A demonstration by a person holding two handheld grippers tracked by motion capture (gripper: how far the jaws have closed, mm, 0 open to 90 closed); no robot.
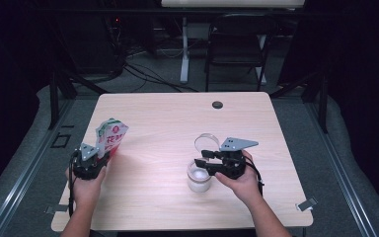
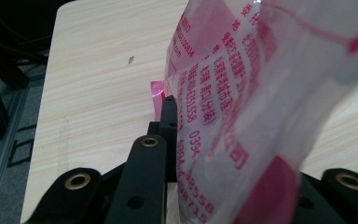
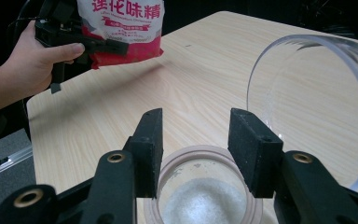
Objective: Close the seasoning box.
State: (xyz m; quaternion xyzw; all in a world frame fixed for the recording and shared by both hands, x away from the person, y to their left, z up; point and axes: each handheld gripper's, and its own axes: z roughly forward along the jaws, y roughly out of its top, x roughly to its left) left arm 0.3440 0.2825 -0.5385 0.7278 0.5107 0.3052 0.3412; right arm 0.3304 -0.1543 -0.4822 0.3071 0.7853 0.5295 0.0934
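A white pouch with red print stands upright over the table's left side, with my left gripper shut on its lower edge. In the left gripper view the pouch covers the right jaw, and the gripper pinches it. A glass jar holding white granules sits right of centre, its clear hinged lid tipped open behind it. My right gripper hovers open just over the jar's mouth, nothing between its jaws. The far pouch shows at the upper left.
The light wooden table has a black round grommet near its far edge. A folding chair and cables on the floor lie beyond the table. Bare wood separates the pouch and the jar.
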